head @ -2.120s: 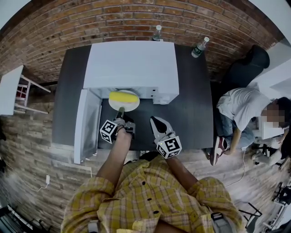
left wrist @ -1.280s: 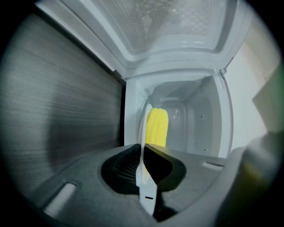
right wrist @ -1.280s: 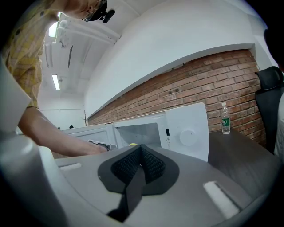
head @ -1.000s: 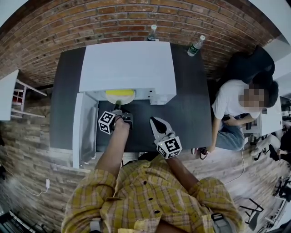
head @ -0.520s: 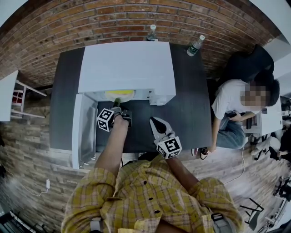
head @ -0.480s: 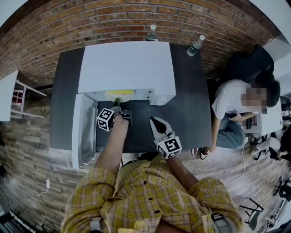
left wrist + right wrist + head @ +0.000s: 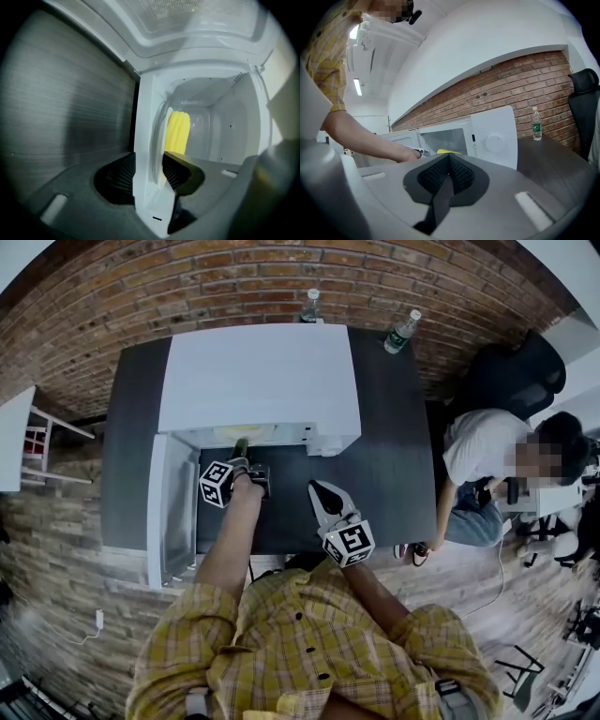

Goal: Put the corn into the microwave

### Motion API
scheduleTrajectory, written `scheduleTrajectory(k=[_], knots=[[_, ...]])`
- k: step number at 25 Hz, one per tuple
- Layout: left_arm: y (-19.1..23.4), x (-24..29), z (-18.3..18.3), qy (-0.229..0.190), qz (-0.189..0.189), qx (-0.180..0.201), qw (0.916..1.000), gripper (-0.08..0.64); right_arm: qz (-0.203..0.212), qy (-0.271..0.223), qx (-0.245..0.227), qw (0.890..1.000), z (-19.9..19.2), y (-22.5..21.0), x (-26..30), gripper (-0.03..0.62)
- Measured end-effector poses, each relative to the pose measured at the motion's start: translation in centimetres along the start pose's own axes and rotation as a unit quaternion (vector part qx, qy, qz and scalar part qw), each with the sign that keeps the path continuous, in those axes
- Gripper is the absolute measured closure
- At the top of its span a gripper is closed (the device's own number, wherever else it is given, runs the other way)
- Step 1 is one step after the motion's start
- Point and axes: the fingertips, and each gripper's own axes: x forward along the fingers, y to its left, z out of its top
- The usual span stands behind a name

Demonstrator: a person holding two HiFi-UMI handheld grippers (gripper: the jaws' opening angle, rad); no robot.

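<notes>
The white microwave [image 7: 258, 376] stands on the black table [image 7: 394, 456] with its door [image 7: 169, 507] swung open to the left. My left gripper [image 7: 241, 448] reaches into the opening. In the left gripper view a yellow corn cob [image 7: 178, 133] lies on a white plate [image 7: 151, 197] inside the cavity. The plate's rim sits between the jaws of the left gripper [image 7: 149, 173], which are opening and no longer clamp it. From the head view only a sliver of the plate [image 7: 246, 434] shows. My right gripper [image 7: 319, 488] hovers over the table's front, shut and empty, and also shows as the right gripper [image 7: 449, 161].
Two water bottles [image 7: 309, 306] [image 7: 400, 331] stand at the table's back edge by the brick wall. A person [image 7: 487, 465] sits at the right beside a black chair [image 7: 516, 371]. A small white table [image 7: 14, 442] is at the far left.
The left gripper has pushed the plate with the corn deeper into the microwave, so it nearly vanishes from the head view. The right gripper has stayed put. The seated person has shifted.
</notes>
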Motion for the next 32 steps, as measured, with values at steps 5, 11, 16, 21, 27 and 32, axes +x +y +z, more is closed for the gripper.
scheduleTrajectory(k=[5, 11, 16, 21, 27, 32], knots=[[0.0, -0.3, -0.1, 0.011, -0.006, -0.003, 0.9999, 0.380, 0.000, -0.001, -0.001, 1.000, 0.1, 0.3, -0.1, 0.592], [-0.7, -0.8, -0.5, 0.020, -0.025, -0.007, 0.9995, 0.383, 0.004, -0.002, -0.005, 1.000, 0.2, 1.0, -0.2, 0.592], [-1.5, -1.7, -0.8, 0.027, -0.035, 0.000, 0.9990, 0.407, 0.003, -0.004, -0.007, 1.000, 0.4, 1.6, -0.6, 0.592], [-2.2, -3.1, -1.5, 0.040, -0.048, 0.011, 0.9980, 0.445, -0.001, -0.007, -0.010, 1.000, 0.5, 2.2, -1.4, 0.592], [-2.1, -6.0, -2.6, 0.066, -0.069, 0.036, 0.9948, 0.560, -0.005, -0.010, -0.015, 1.000, 0.6, 3.1, -2.5, 0.592], [-1.9, -8.7, -3.0, 0.080, -0.099, 0.070, 0.9894, 0.560, -0.014, -0.010, -0.016, 1.000, 0.7, 3.6, -3.2, 0.592]])
